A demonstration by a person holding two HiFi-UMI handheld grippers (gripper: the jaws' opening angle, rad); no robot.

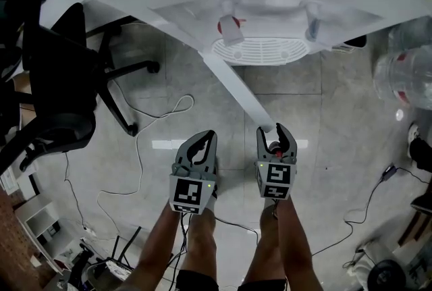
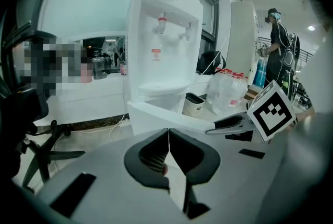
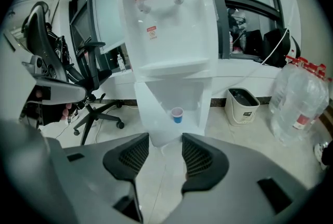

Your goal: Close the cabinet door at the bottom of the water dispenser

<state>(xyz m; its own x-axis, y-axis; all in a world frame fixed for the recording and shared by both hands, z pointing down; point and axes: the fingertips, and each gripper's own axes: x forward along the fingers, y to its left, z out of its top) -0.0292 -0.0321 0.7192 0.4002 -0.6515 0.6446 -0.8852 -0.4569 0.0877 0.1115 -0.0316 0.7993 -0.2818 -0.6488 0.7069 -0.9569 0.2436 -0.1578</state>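
Two tools face a white plastic water dispenser (image 3: 171,25) with its white cabinet door (image 3: 155,114) open. Left tool (image 2: 168,134) pinched together, empty; right tool (image 3: 165,141) parted, empty. Only the right gripper view shows a small blue cup (image 3: 177,115) inside.

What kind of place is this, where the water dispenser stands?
Most likely an office or a shared workroom. A white water dispenser stands by the windows, a black office chair on wheels is near it, and large spare water bottles sit on the floor close by.
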